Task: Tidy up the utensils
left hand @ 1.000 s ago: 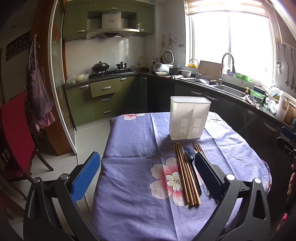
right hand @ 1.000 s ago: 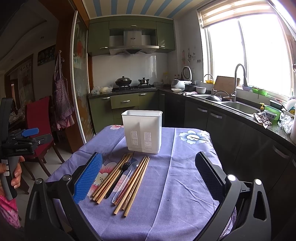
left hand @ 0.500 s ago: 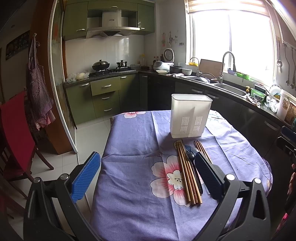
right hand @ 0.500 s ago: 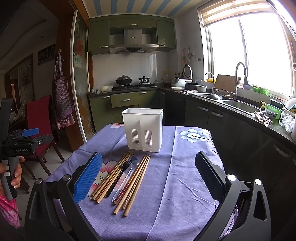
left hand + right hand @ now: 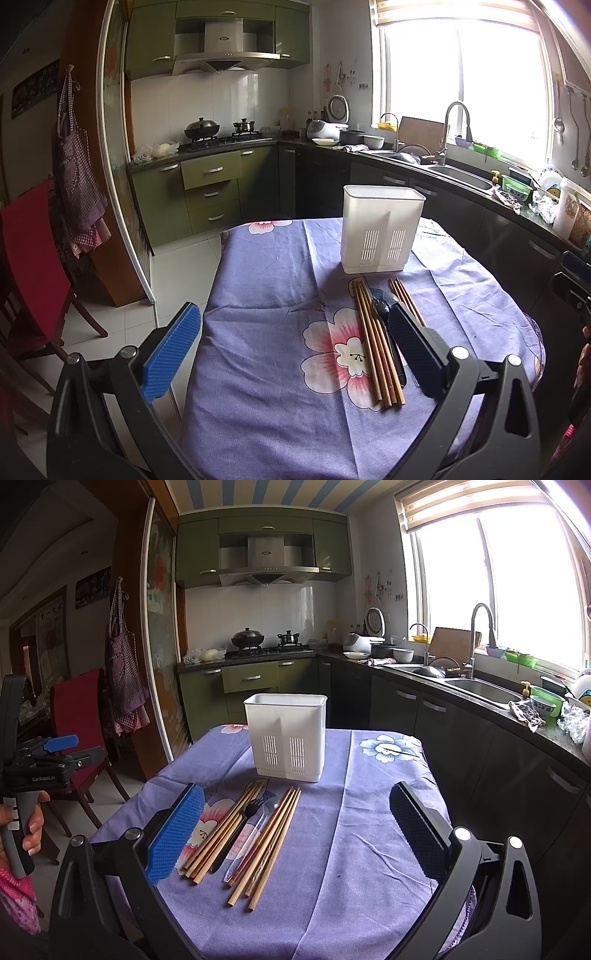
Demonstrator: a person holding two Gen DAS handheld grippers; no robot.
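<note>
I see both my left tongs [image 5: 291, 347] and right tongs [image 5: 295, 829] spread apart, empty, above the tabletop [image 5: 369, 849]; chopsticks [image 5: 266, 843] and black fork [image 5: 240, 829] lie before the white utensil holder [image 5: 286, 734].

Chopsticks [image 5: 258, 834], black fork [image 5: 236, 830] flat before white holder [image 5: 288, 734].

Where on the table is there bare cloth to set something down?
Bare cloth lies right of the chopsticks, out to the table's right edge, and on the strip left of the white holder. It is crowded in front of the holder, where chopsticks, black fork and clear utensil lie together.
</note>
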